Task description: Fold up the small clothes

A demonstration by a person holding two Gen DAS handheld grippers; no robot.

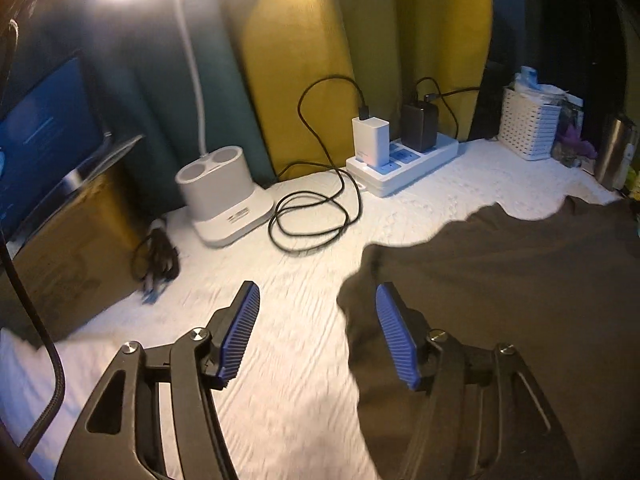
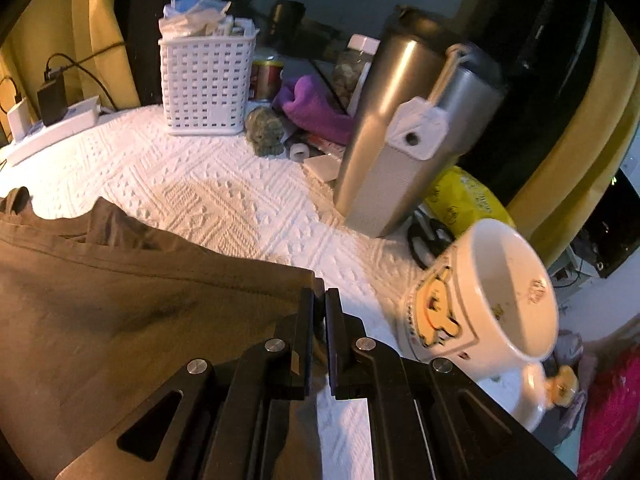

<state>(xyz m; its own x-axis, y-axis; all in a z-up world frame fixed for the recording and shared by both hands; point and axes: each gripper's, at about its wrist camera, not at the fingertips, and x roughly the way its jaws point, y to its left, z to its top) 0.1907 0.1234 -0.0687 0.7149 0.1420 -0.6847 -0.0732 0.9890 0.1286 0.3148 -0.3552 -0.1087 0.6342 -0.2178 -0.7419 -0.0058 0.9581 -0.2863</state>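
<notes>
Garment [image 1: 500, 280]: brown, lies spread on the white textured cover [image 1: 304, 320] of the counter, to the right of my left tongs [image 1: 316, 320] and under and left of my right tongs [image 2: 319, 320].

Left tongs: jaws stand well apart, blue ribbed pads [image 1: 240, 332] bare, nothing between them. Right finger sits over the garment's left edge; left finger over bare cover. Picture is blurred.

Right tongs: jaws drawn nearly together at the garment's near right corner [image 2: 308, 280]; a narrow slit shows between them with cloth in it, so I read them as clamped on that corner.

Ahead of left tongs: white stand [image 1: 220, 196], coiled black cable [image 1: 312, 216], power strip [image 1: 404, 164] with two chargers plugged in. Far right: white basket [image 1: 528, 124].

Ahead of right tongs: same basket [image 2: 206, 84], purple cloth [image 2: 316, 108], steel flask [image 2: 404, 132]. Just right of them: cup [image 2: 492, 300] with a yellow cartoon print.
</notes>
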